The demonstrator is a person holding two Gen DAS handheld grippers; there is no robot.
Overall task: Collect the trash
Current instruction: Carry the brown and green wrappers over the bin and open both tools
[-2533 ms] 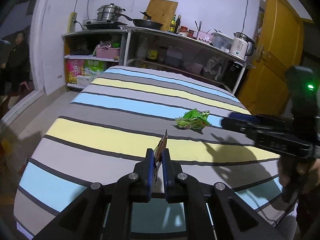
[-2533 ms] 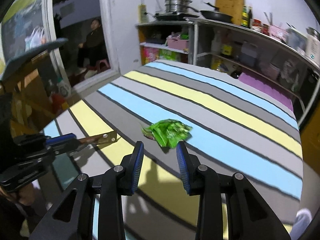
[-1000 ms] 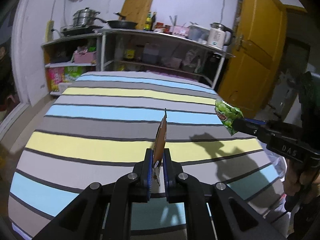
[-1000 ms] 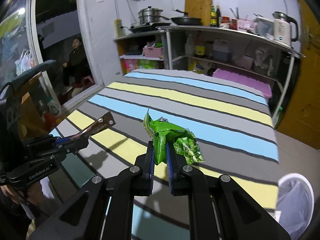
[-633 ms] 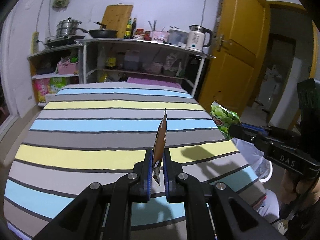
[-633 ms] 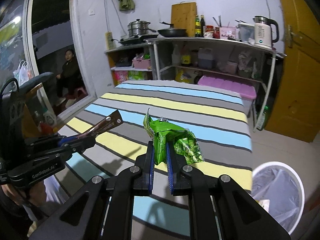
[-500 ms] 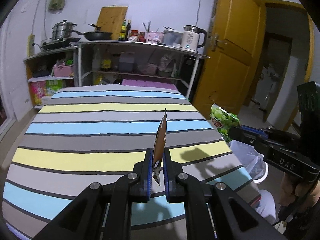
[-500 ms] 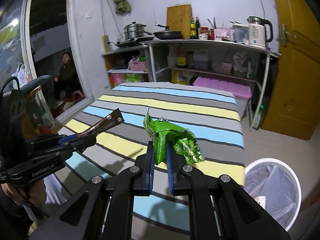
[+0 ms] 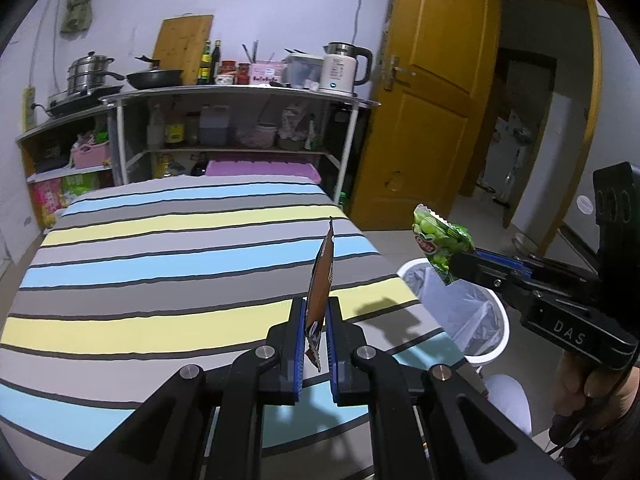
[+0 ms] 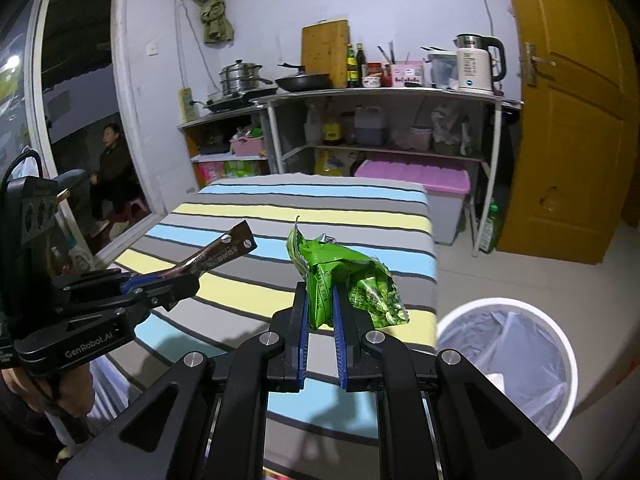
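My left gripper (image 9: pixel 314 312) is shut on a flat brown wrapper (image 9: pixel 320 280) that stands upright between its blue pads, above the striped table. My right gripper (image 10: pixel 320 304) is shut on a crumpled green snack bag (image 10: pixel 348 280). In the left wrist view the right gripper (image 9: pixel 460 268) holds the green bag (image 9: pixel 440 240) over the white bin (image 9: pixel 492 320) beside the table. In the right wrist view the left gripper (image 10: pixel 176 276) holds the brown wrapper (image 10: pixel 224 252) at the left. The bin (image 10: pixel 560 344), lined with a clear bag, sits at the lower right.
The table wears a striped cloth (image 9: pixel 160 264) in grey, blue and yellow. Shelves with pots, bottles and a kettle (image 9: pixel 344 68) stand behind it. A yellow door (image 9: pixel 432 120) is at the right. A person (image 10: pixel 108 168) sits in the doorway at the left.
Both grippers have swung right, toward the table's right end, each holding its wrapper. The white bin has come further into both views.
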